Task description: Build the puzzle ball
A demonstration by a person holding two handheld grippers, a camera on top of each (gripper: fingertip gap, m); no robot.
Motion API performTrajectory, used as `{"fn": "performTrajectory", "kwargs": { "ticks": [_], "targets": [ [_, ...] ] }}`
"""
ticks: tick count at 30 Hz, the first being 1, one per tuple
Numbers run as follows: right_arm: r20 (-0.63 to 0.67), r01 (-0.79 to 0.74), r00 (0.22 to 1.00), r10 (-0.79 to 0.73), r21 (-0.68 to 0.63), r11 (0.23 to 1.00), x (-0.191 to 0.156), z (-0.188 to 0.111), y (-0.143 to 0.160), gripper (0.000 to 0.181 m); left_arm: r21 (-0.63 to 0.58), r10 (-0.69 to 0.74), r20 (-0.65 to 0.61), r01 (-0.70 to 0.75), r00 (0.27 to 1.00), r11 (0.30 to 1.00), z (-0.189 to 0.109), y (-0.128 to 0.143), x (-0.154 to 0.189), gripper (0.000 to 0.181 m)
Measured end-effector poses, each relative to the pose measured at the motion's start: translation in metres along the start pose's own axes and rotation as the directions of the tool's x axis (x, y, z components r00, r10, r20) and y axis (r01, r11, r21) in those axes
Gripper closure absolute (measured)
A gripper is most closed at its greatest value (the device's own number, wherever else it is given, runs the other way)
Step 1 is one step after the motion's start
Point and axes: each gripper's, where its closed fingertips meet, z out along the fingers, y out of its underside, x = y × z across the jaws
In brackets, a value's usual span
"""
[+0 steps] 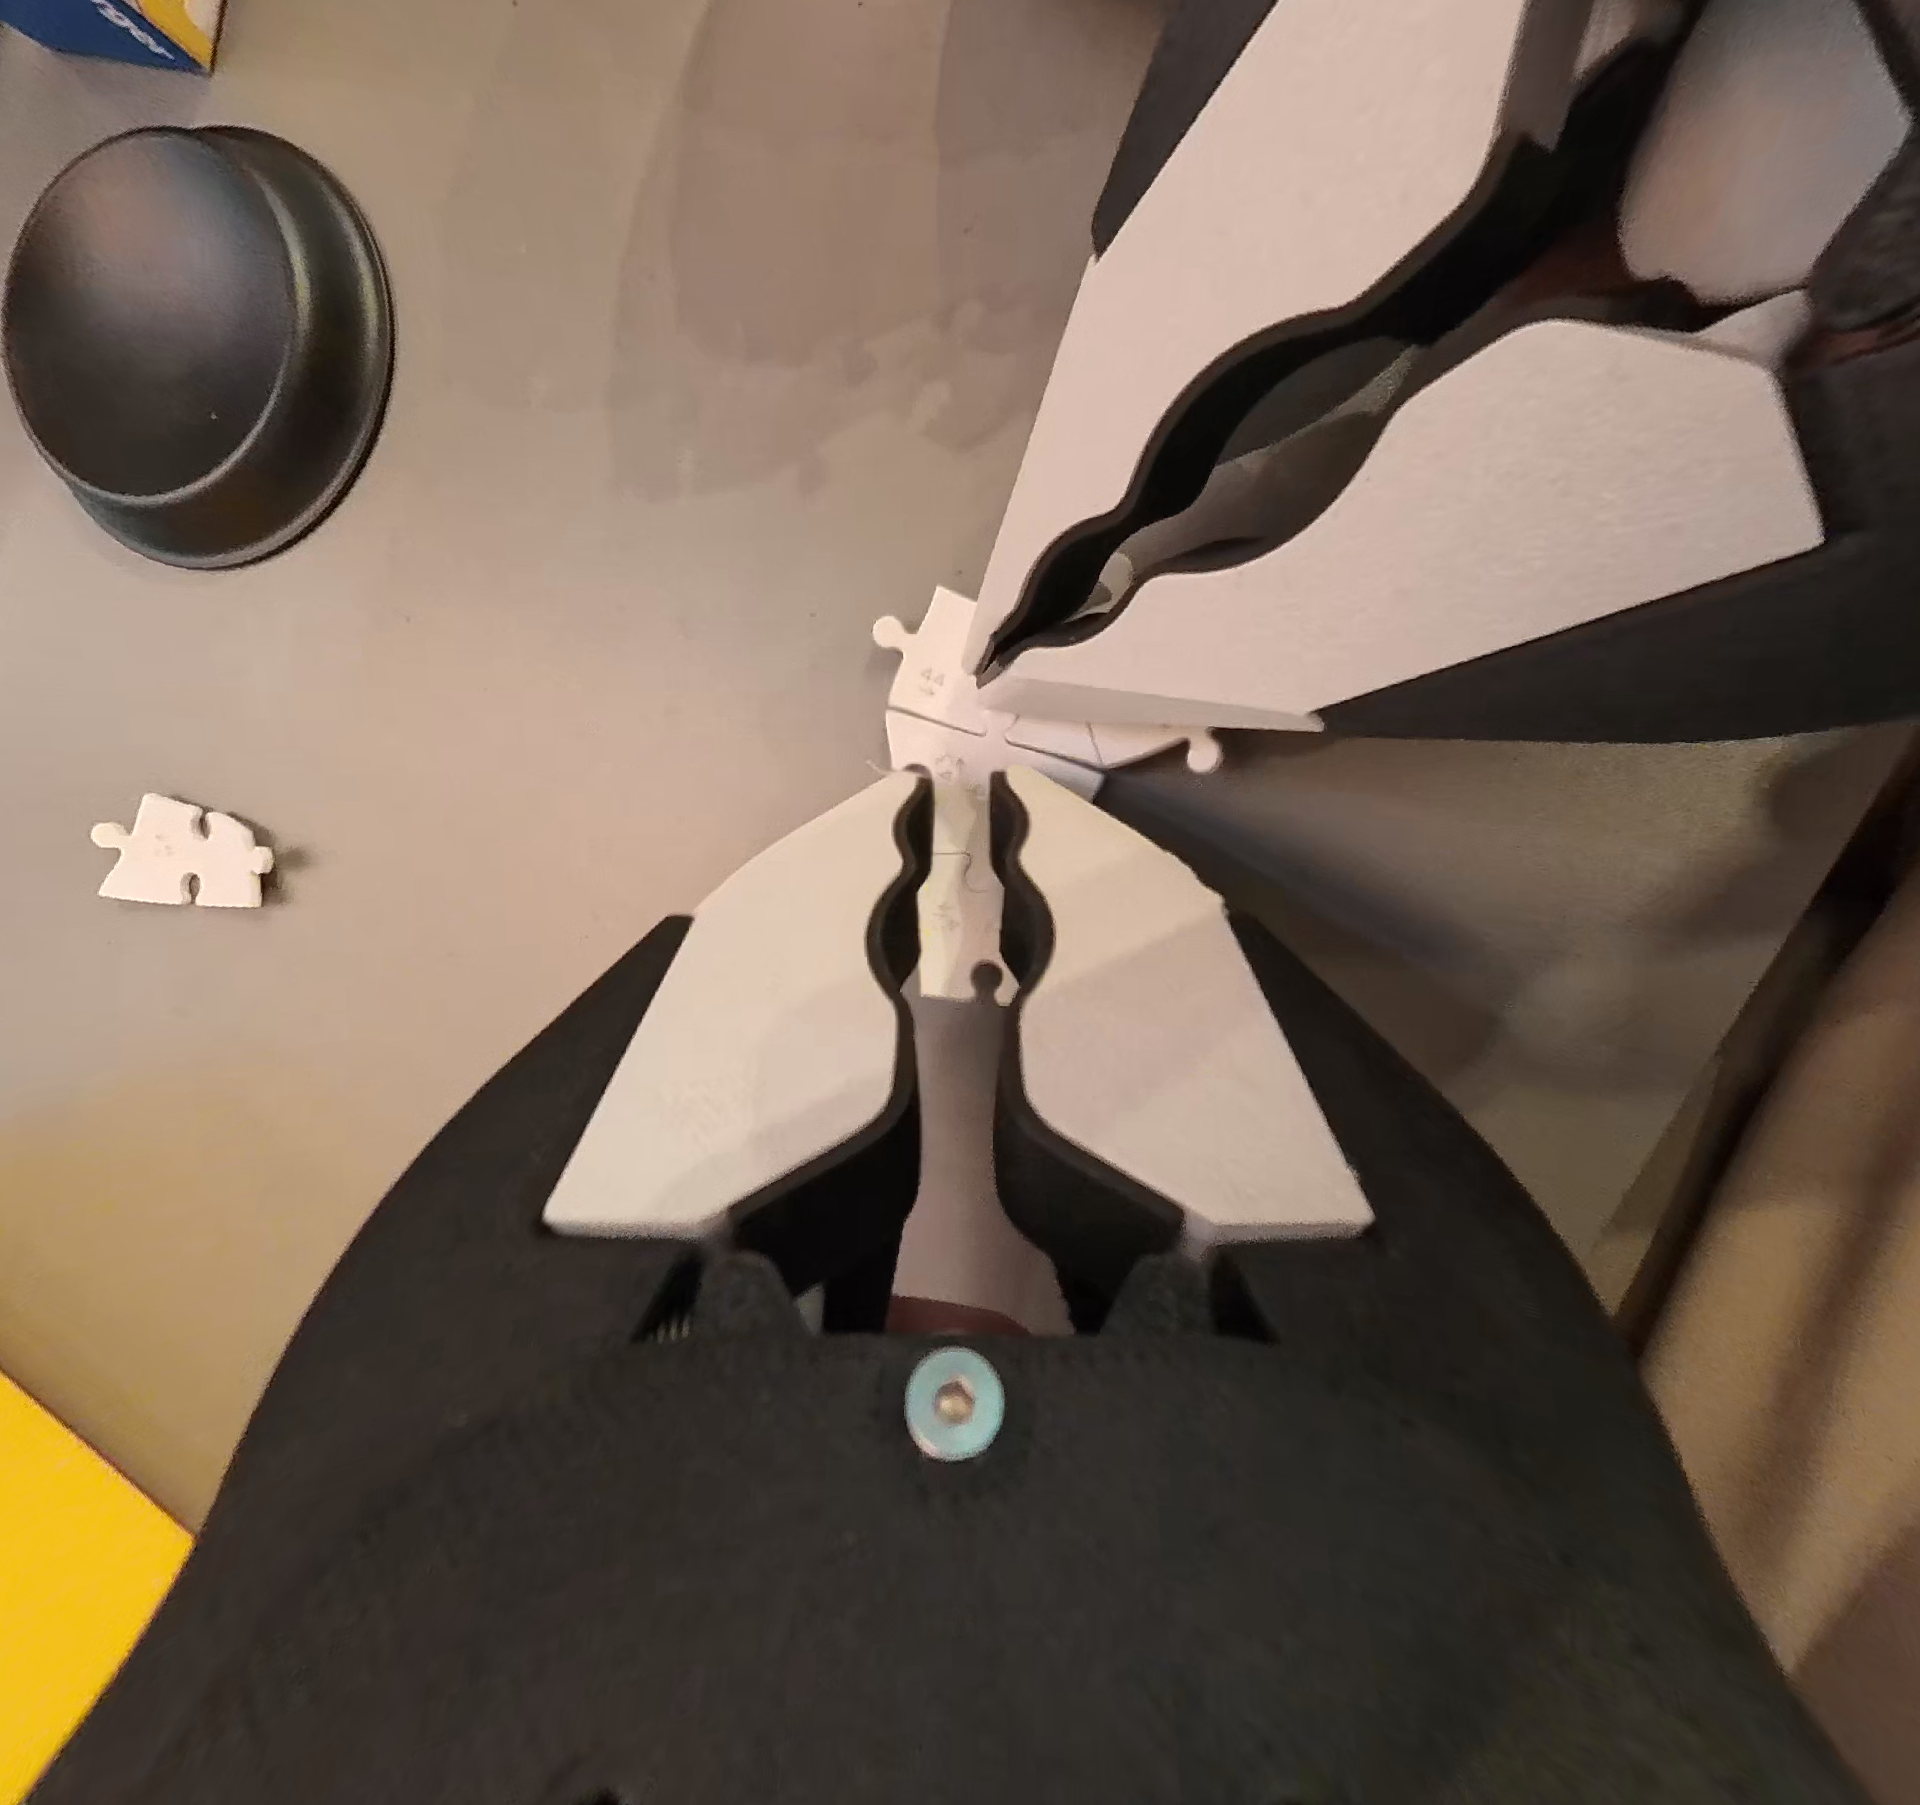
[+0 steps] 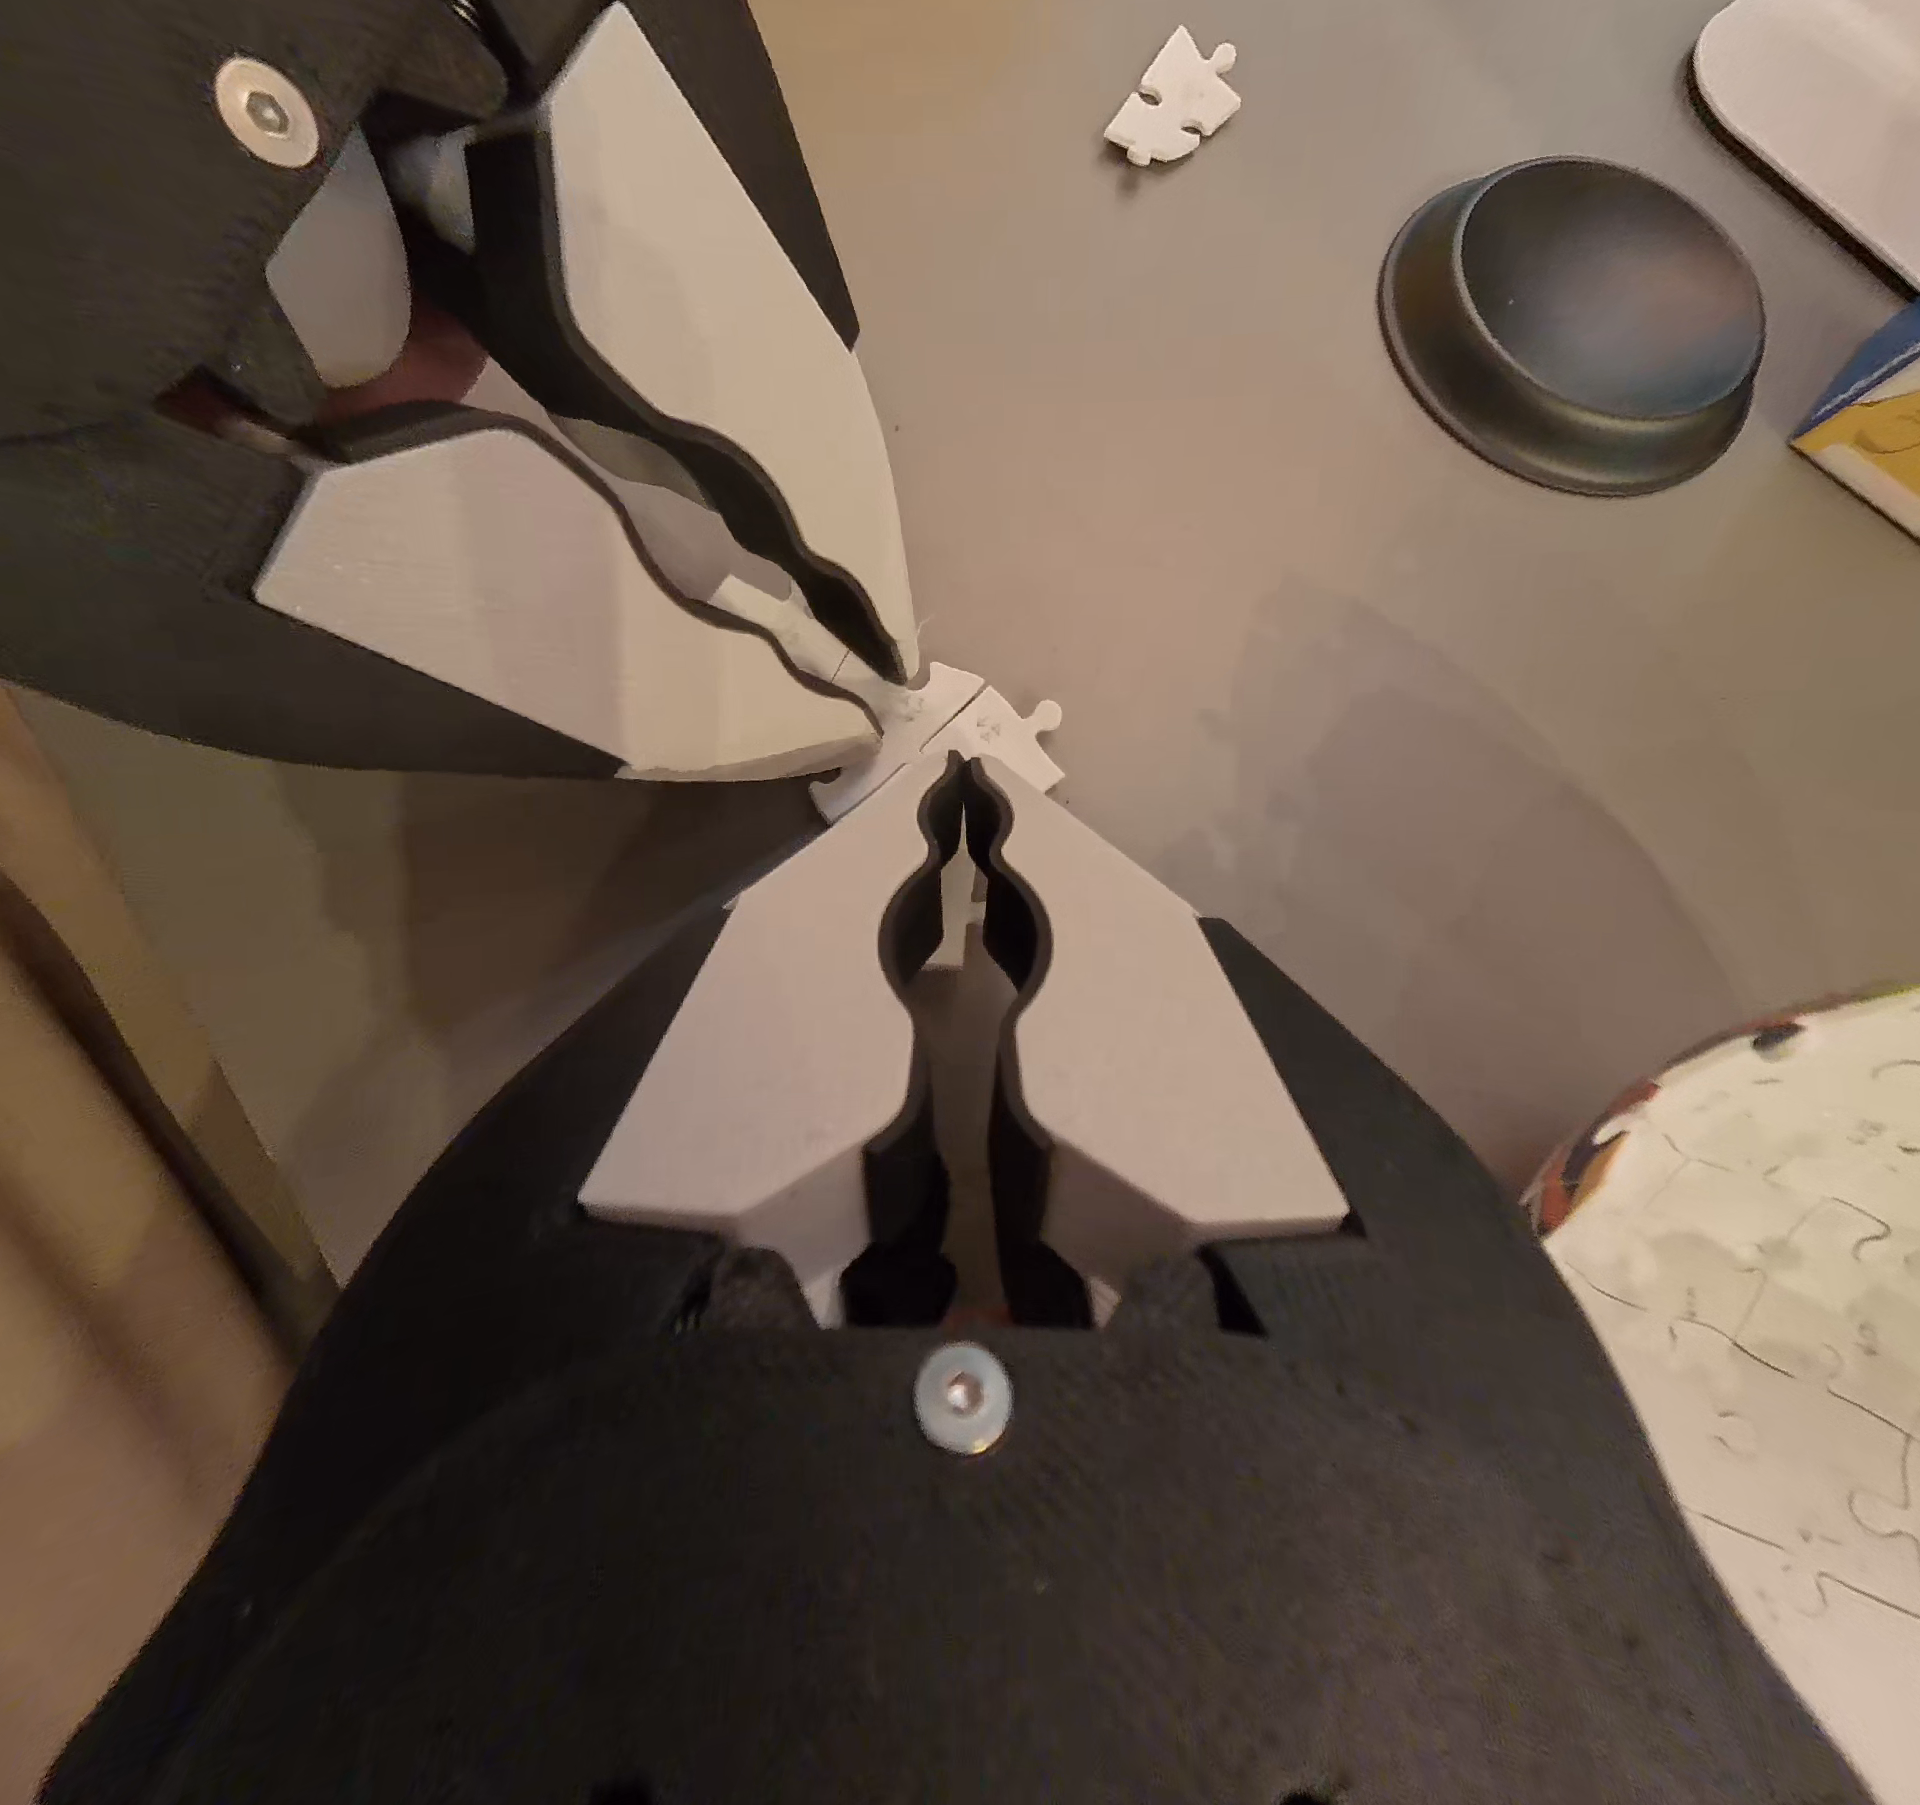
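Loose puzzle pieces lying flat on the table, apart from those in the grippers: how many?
1: a white piece lies alone on the grey table, near the dark bowl. More may be hidden behind the grippers.

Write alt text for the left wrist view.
The left gripper and right gripper meet tip to tip above a grey table, both shut on a small cluster of joined white puzzle pieces. To the left lie a loose white puzzle piece and an upturned dark metal bowl.
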Motion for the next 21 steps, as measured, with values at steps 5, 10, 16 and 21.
{"fn": "performTrajectory", "kwargs": {
  "ticks": [5,10,16,21],
  "targets": [
    [-0.004,0.012,1.0,-0.012,-0.005,1.0,0.0,0.0,0.0,0.181,0.029,-0.06,-0.008,0.06,0.998,0.998,-0.009,-0.001,-0.007,0.167],
    [0.005,0.023,1.0,-0.023,-0.008,1.0,0.0,0.0,0.001,0.181,0.058,-0.21,-0.052,0.213,0.976,0.975,-0.023,0.011,-0.019,0.166],
    [-0.015,0.074,0.997,-0.075,-0.001,0.997,-0.002,0.0,0.0,0.181,-0.012,-0.257,-0.067,0.257,0.964,0.966,-0.016,0.029,-0.012,0.164],
    [-0.014,0.078,0.997,-0.078,0.0,0.997,-0.002,0.0,0.0,0.181,-0.003,-0.413,-0.156,0.418,0.897,0.908,-0.023,0.036,-0.007,0.164]
  ]
}}
